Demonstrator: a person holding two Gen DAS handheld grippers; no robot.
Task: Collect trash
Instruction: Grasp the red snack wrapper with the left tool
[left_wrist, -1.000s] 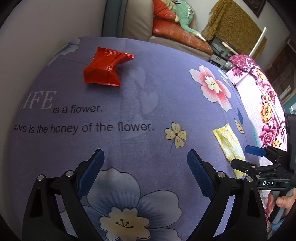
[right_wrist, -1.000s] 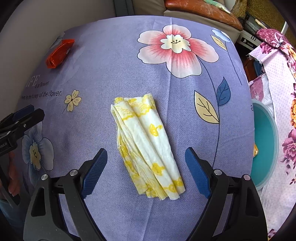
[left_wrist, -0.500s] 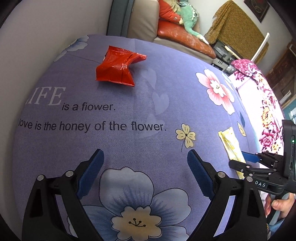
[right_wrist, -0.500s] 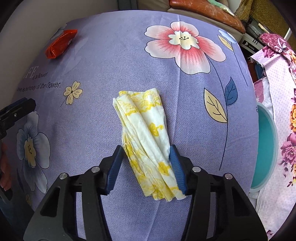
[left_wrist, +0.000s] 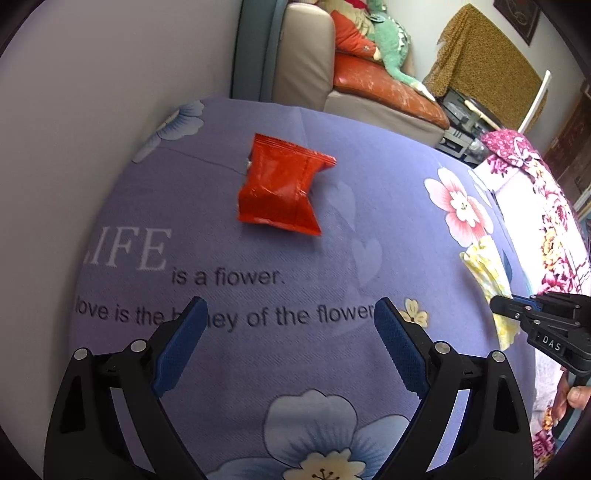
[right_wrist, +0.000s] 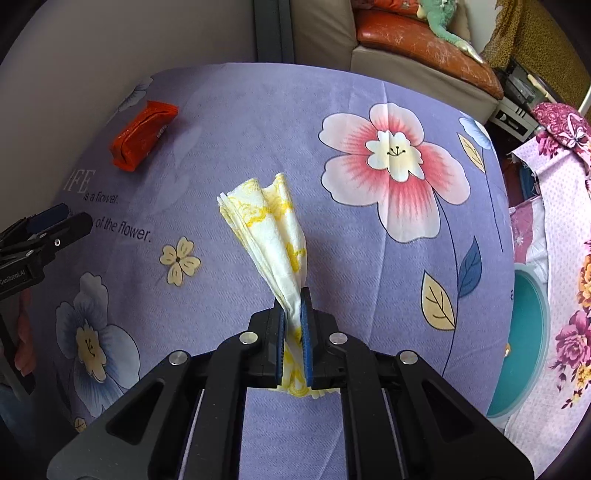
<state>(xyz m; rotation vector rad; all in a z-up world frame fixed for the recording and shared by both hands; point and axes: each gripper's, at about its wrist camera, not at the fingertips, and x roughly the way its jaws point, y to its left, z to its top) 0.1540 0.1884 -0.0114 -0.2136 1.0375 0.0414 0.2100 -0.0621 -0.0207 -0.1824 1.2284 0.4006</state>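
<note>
Pinching the yellow-printed napkin (right_wrist: 275, 236) between clenched jaws, the right gripper (right_wrist: 291, 325) held it above the purple floral tablecloth (right_wrist: 229, 110); the left gripper (left_wrist: 286, 339) stood spread wide, the red wrapper (left_wrist: 282, 190) lying farther ahead on the cloth.

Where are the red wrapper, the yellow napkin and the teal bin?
red wrapper (left_wrist: 282, 190), left wrist view, middle of its face.
yellow napkin (right_wrist: 271, 229), right wrist view, fanned free end.
teal bin (right_wrist: 528, 332), right wrist view, inner wall.
</note>
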